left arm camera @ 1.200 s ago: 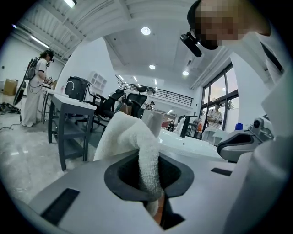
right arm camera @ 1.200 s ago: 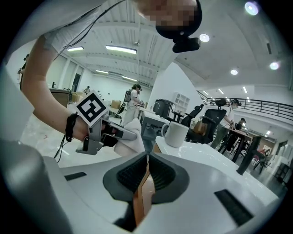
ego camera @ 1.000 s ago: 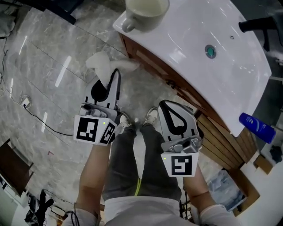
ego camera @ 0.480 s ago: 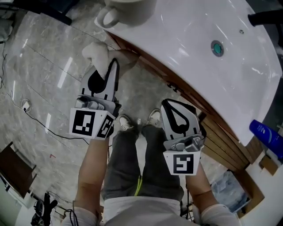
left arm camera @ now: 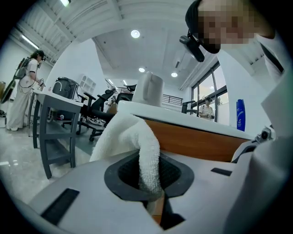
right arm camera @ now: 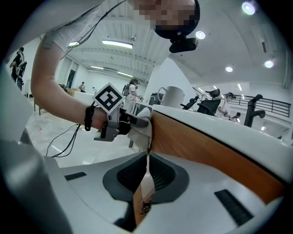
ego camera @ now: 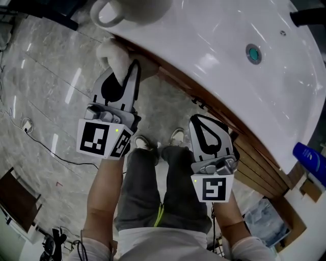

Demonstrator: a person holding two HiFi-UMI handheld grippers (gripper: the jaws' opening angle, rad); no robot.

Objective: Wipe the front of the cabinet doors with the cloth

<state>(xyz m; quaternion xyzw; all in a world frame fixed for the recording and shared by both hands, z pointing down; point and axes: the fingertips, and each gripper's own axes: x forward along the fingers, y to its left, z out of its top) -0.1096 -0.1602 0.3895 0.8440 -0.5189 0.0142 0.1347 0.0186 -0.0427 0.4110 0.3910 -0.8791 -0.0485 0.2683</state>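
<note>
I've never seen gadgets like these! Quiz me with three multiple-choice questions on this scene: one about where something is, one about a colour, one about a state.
1. Where does the mug stand?
A) on a chair
B) on the white countertop
C) inside a drawer

2. What colour is the cloth?
A) white
B) green
C) red

3. What are the fingers of the left gripper doing?
A) spread wide with nothing between them
B) shut on the cloth
C) shut on a sponge

Answers:
1. B: the head view shows the mug at the countertop's edge, just above the cloth.
2. A: the towelling looks white in every view.
3. B: the left gripper view shows the cloth pinched between the fingers, up by the wooden cabinet front.
</note>
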